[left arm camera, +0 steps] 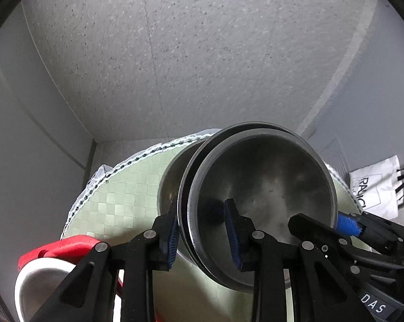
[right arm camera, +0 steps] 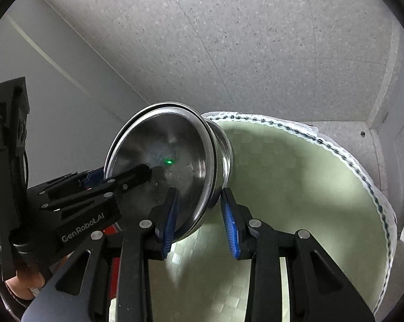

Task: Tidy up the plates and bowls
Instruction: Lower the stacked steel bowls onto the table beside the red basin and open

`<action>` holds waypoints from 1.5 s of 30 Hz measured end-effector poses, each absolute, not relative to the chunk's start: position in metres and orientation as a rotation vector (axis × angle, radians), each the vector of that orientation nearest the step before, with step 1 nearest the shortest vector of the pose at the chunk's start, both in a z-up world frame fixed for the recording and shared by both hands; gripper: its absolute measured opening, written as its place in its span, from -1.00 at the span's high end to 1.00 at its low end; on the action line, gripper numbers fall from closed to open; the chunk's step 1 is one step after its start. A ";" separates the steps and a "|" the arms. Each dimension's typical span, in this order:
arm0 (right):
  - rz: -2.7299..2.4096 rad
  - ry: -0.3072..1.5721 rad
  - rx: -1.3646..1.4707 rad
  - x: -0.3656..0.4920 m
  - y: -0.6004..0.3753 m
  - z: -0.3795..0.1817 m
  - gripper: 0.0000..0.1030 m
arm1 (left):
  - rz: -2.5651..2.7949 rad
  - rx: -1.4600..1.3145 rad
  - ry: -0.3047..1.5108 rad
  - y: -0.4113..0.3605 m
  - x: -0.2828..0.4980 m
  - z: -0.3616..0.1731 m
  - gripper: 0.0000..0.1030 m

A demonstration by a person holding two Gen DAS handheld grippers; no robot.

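Observation:
A stack of nested steel bowls is tilted on its side above the round table with a pale green checked cloth. My left gripper straddles the near rim, one finger outside, one inside the bowl. My right gripper straddles the opposite rim of the steel bowls; its fingers sit close to the wall. The right gripper also shows at the bowls' right edge in the left wrist view, and the left gripper shows in the right wrist view.
A white bowl with a red rim sits at the table's near left. A white printed bag lies on the speckled floor to the right. Grey walls stand on both sides. The cloth has a beaded white edge.

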State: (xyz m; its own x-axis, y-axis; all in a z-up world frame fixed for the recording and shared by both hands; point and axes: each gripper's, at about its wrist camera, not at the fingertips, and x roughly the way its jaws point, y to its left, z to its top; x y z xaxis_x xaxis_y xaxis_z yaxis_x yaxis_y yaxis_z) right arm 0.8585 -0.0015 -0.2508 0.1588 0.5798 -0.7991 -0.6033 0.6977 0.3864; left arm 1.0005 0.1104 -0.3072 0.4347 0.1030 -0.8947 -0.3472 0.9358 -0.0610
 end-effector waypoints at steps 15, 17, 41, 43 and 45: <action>0.785 1.082 -0.112 0.858 0.020 -0.262 0.38 | 0.298 -0.271 1.155 0.129 1.035 -0.343 0.46; 0.786 1.070 -0.129 0.855 0.023 -0.263 0.38 | 0.303 -0.274 1.156 0.129 1.039 -0.344 0.47; 0.700 1.031 0.078 0.855 -0.029 -0.238 -0.48 | 0.201 -0.248 1.106 0.138 1.008 -0.289 -0.56; 0.700 1.049 0.092 0.857 -0.030 -0.242 -0.49 | 0.206 -0.235 1.130 0.147 1.012 -0.292 -0.56; 0.691 1.072 0.108 0.859 -0.029 -0.247 -0.49 | 0.189 -0.248 1.144 0.154 1.019 -0.292 -0.56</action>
State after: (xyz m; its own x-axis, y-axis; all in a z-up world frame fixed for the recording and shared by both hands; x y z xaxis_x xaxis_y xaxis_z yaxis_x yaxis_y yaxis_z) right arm 0.8590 -0.0293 -0.2474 0.2919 0.5680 -0.7695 -0.4669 0.7868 0.4036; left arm 1.0187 0.1544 -0.2919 0.4028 0.0216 -0.9150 -0.2738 0.9568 -0.0980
